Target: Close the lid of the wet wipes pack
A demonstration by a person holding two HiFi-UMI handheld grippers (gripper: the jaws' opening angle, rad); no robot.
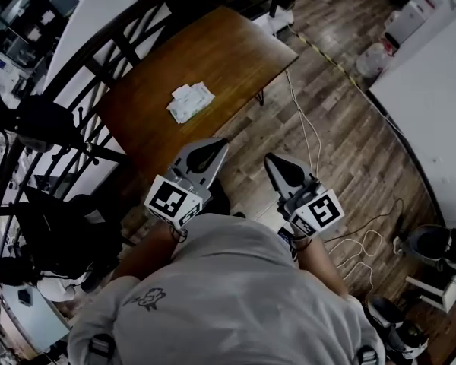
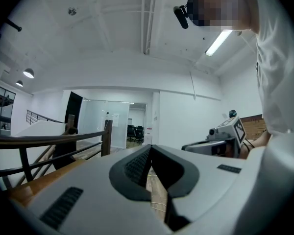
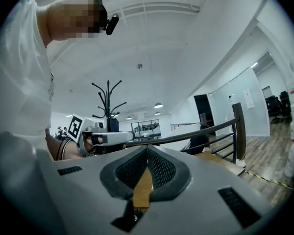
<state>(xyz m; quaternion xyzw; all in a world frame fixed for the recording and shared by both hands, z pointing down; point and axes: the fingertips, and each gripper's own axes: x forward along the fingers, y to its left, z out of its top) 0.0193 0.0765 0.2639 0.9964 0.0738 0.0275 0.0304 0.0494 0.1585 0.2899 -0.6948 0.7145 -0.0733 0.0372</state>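
While short of the wet wipes pack [image 1: 190,101], perhaps open: left gripper [image 1: 216,144], right gripper [image 1: 272,160], jaws together.

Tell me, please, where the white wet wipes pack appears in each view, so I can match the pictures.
Head view: the white wet wipes pack lies above centre, on the brown wooden table.
Left gripper view: not in it; only the table's edge shows, lower left.
Right gripper view: not in it; the table shows lower right.
Shared landmark: that table.
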